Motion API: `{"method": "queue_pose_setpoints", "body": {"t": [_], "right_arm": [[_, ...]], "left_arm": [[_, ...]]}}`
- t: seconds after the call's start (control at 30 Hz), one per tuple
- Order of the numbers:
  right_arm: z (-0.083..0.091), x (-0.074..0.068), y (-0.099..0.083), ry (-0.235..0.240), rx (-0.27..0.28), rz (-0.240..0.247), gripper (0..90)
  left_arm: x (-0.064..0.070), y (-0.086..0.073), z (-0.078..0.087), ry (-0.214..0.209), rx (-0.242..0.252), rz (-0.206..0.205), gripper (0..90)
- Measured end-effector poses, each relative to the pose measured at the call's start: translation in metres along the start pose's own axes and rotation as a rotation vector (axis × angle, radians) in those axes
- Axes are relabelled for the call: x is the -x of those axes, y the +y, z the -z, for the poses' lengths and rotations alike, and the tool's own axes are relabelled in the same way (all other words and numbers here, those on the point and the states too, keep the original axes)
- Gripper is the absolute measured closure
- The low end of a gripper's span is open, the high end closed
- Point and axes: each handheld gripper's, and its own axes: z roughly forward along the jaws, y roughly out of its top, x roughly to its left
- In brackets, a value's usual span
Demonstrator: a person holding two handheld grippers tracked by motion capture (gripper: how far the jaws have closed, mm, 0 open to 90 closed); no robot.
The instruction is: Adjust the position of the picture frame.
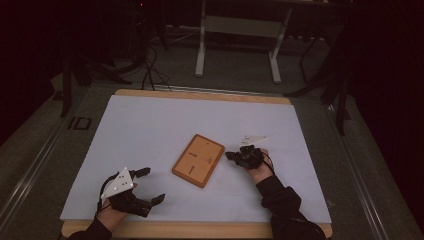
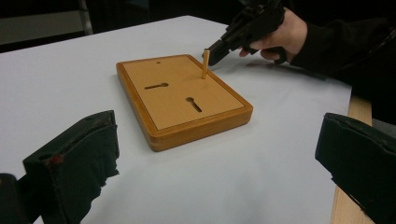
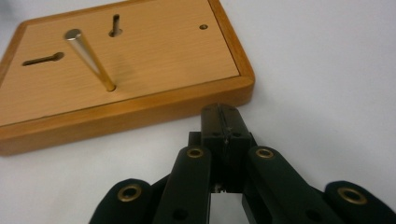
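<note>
High view: wooden board (image 1: 198, 160) mid-table (image 1: 150, 125); left gripper (image 1: 142, 187) near front edge, fingers spread wide, empty; right gripper (image 1: 235, 156) just beside board's right edge.

Left gripper view: peg (image 2: 205, 63) upright in board.

Right gripper view: fingers pressed together, empty, near peg. Judgement: peg seated, or about to be pulled; next move needs fingers opened around it.

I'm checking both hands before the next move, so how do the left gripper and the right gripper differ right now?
The left gripper has its jaws spread wide apart, while the right gripper has its jaws pressed together with nothing between them. The left gripper sits back near the table's front edge, away from the wooden board; the right gripper's tip is close beside the board, near the upright peg. Both are black, hand-held and holding nothing.
</note>
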Motion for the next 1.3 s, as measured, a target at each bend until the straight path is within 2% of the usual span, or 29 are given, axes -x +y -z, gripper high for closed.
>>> {"method": "queue_pose_setpoints", "body": {"t": [0.17, 0.37, 0.57, 0.87, 1.3], "right_arm": [[-0.01, -0.001, 0.004, -0.013, -0.028, 0.007, 90.0], [-0.012, 0.002, 0.007, -0.019, -0.034, -0.016, 90.0], [-0.019, 0.004, 0.013, -0.017, -0.03, -0.032, 90.0], [-0.021, 0.003, 0.012, -0.013, -0.028, -0.041, 90.0], [-0.035, 0.004, 0.029, -0.008, -0.033, -0.043, 90.0]], "left_arm": [[0.0, 0.0, 0.001, 0.0, 0.001, 0.002, 0.0], [0.0, 0.0, 0.0, -0.008, -0.001, 0.003, 0.0], [0.0, 0.0, 0.0, -0.012, -0.005, 0.006, 0.0], [0.0, 0.0, 0.0, -0.013, -0.005, 0.005, 0.0], [0.0, 0.0, -0.001, -0.017, -0.002, 0.005, 0.0]]}}
